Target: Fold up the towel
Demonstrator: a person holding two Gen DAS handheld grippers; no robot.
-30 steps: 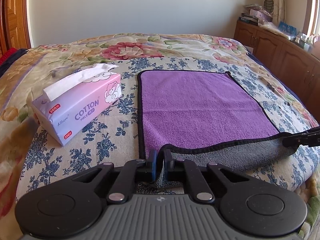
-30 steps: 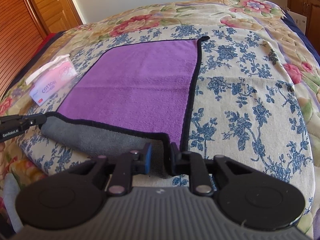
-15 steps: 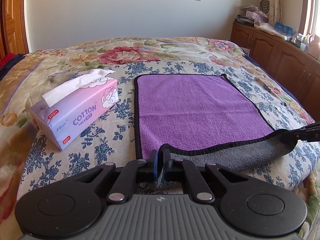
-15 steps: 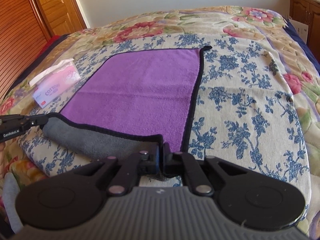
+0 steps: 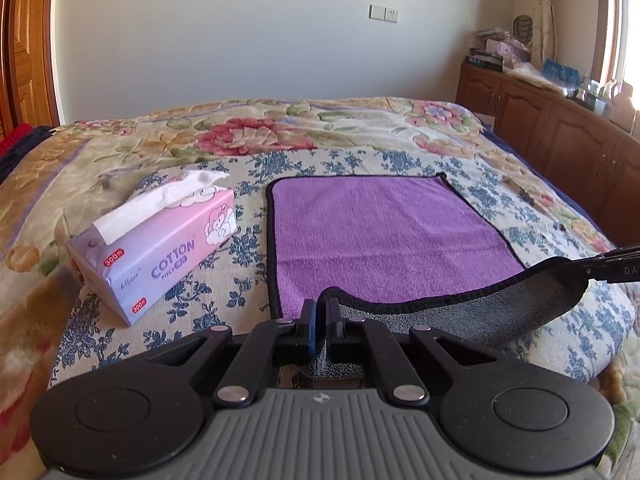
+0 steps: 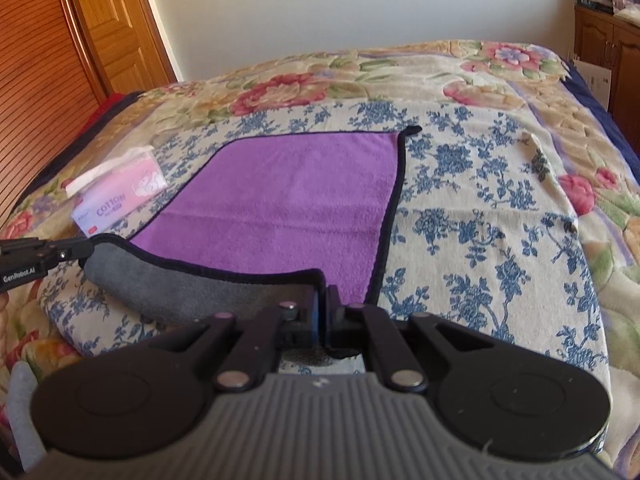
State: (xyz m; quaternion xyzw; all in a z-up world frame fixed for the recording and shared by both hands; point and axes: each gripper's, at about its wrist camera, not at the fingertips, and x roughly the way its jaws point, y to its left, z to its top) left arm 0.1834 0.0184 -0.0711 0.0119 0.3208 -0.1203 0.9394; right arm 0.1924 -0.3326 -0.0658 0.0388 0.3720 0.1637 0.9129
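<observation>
A purple towel (image 5: 384, 236) with a black hem and grey underside lies spread on the flowered bed; it also shows in the right wrist view (image 6: 288, 208). My left gripper (image 5: 320, 312) is shut on the towel's near left corner. My right gripper (image 6: 323, 300) is shut on the near right corner. Both corners are lifted, so the near edge curls up and shows its grey underside (image 5: 500, 312). The right gripper's tip (image 5: 612, 268) shows at the right edge of the left wrist view, and the left gripper's tip (image 6: 40, 256) at the left edge of the right wrist view.
A pink tissue box (image 5: 160, 248) sits on the bed left of the towel, also in the right wrist view (image 6: 120, 200). Wooden cabinets (image 5: 560, 128) with clutter on top run along the right wall. A wooden door (image 6: 112, 28) stands at the far left.
Both grippers closed on the towel's near corners and rose, lifting the near edge higher off the bed.
</observation>
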